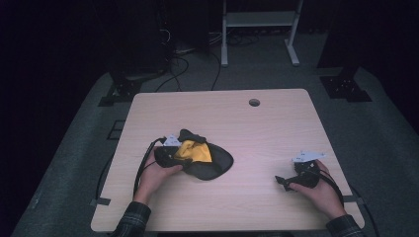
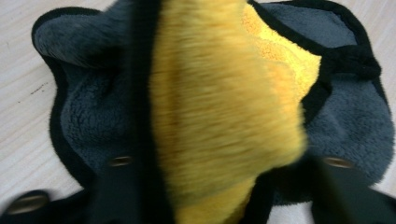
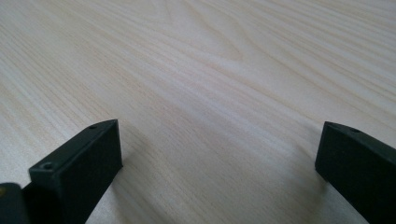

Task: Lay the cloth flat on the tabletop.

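- Step in hand, as I read it: getting a grip on the fleece garment [image 1: 205,160], a grey and black piece with a yellow panel, lying left of centre on the table [image 1: 257,128], well short of the cable hole [image 1: 254,102].
- Left gripper [image 1: 182,159] is at the garment's left edge. In the left gripper view the yellow panel [image 2: 219,107] sits bunched between its jaws.
- Its jaws are part-closed around that fold. Whether the pads actually press the fabric I can't tell: blurred.
- Right gripper [image 1: 282,181] rests well to the right of the garment, jaws spread wide over bare wood, holding nothing.
- Next move probably calls for a confirmed pinch on the yellow fold, then the right gripper coming over to the garment's right edge to spread or fold it.
- Hard to make out: the left jaws' tips are buried in fleece; what kind of garment it is; metal snaps [image 2: 120,161] show along the black trim, but the lower hem is cut off by the frame.
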`<action>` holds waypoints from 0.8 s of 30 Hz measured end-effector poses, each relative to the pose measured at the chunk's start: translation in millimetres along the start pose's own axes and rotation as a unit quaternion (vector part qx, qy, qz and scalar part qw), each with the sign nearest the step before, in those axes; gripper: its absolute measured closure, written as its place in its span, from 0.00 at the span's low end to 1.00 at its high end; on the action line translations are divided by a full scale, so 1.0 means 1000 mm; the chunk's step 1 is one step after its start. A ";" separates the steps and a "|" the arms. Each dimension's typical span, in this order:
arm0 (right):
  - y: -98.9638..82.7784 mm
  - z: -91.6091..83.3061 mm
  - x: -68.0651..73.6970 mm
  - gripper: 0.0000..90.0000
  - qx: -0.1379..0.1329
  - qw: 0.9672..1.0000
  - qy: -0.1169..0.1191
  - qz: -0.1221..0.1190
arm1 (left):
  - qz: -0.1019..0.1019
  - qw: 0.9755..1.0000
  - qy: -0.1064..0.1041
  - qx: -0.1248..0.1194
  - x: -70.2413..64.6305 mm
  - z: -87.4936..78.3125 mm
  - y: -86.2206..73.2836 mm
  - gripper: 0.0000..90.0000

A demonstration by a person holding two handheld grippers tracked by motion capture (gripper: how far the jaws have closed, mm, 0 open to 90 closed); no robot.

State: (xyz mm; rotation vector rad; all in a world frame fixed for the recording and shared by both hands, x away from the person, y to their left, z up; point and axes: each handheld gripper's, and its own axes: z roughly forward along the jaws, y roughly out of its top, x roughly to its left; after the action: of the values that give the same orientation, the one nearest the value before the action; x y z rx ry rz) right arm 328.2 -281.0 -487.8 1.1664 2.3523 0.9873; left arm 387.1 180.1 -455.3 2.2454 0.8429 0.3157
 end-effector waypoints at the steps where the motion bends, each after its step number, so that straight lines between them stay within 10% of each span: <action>1: 0.000 0.000 0.000 0.00 0.000 1.000 0.000 0.000 | -0.004 1.000 -0.001 0.001 -0.001 -0.001 0.000 0.62; 18: 0.000 0.000 -0.001 0.01 -0.001 1.000 0.001 -0.003 | -0.004 0.995 -0.090 -0.039 -0.049 0.013 0.023 0.78; 24: 0.002 -0.005 0.002 0.21 -0.009 1.000 0.011 -0.019 | 0.007 0.993 -0.110 -0.041 -0.069 0.020 0.031 0.78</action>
State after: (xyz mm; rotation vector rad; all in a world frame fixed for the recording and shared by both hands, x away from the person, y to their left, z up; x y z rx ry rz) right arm 325.1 -281.2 -483.1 1.1049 2.3683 1.0117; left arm 358.2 107.4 -447.4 2.1620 0.6859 0.1029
